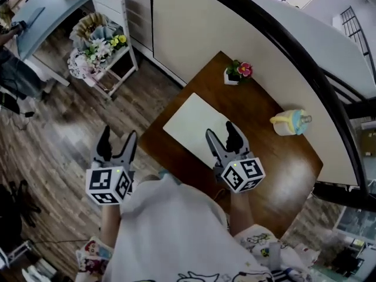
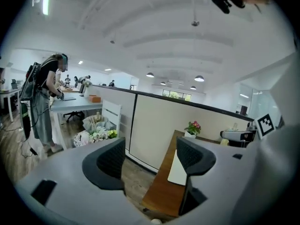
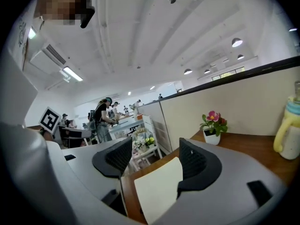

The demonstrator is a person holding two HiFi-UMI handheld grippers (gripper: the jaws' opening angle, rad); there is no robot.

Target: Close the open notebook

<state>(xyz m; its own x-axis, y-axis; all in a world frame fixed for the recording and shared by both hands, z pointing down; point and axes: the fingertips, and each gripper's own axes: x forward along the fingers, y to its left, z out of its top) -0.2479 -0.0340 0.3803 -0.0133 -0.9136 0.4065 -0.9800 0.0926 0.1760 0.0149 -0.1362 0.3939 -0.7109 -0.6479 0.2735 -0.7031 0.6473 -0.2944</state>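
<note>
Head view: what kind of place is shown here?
Probably an open-plan office: a wooden desk stands against a beige partition, and in the left gripper view a person works at another desk.

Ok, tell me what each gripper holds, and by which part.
Nothing. Left gripper and right gripper both stand open and empty; the notebook lies on the table.

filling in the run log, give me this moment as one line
left gripper: open, empty, over floor beside table | right gripper: open, empty, above notebook | notebook: flat on table, untouched
</note>
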